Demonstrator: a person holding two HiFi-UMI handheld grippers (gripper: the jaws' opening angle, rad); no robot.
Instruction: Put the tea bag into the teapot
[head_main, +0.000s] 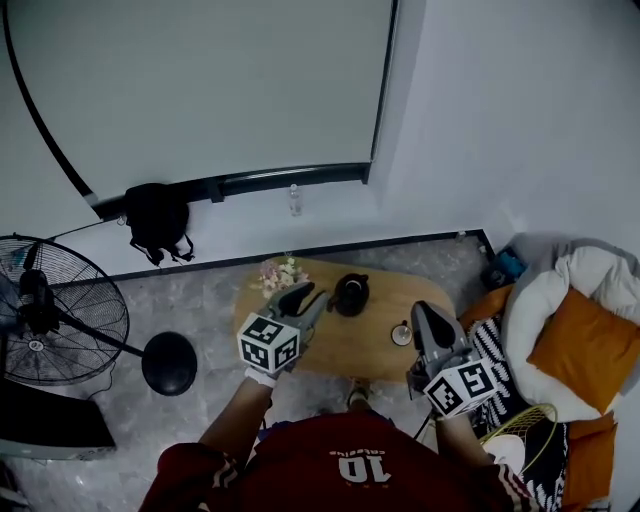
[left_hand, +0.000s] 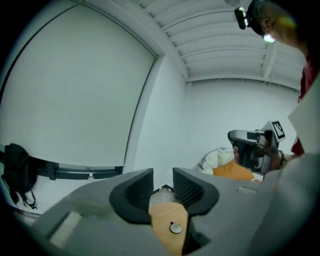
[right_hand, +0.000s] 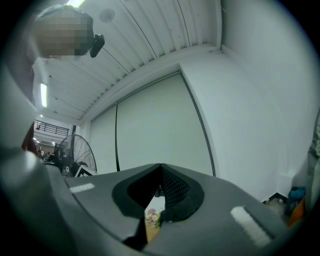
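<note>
– Wooden table (head_main: 350, 352), brown and oval. Is the tea bag in the teapot (head_main: 350, 294) yet?

– I think not. The job looks not begun. Both grippers hang over the near side of the table and hold nothing.

– How do they stand?

– The left gripper (left_hand: 162, 184) has its jaws apart, and only the table shows in the gap. The right gripper (right_hand: 160, 175) has its jaws tip to tip, with nothing pinched.

– Where is the tea bag?

– I cannot pick it out. A small round thing (head_main: 402, 334) lies near the right end of the table, just beside the right gripper. The bag may be there, but it is too small to tell.

– And the pot?

– It is dark and upright, by the far edge in the middle.

– What is left?

– All of it: pinch the bag, carry it over, drop it in.

– Is there room?

– Yes. The wood between the round thing and the pot is bare. Flowers (head_main: 282, 272) stand at the far left edge. An orange cushion (head_main: 585, 345) sits off the right end, and a fan (head_main: 50, 310) is well apart on the left.
</note>
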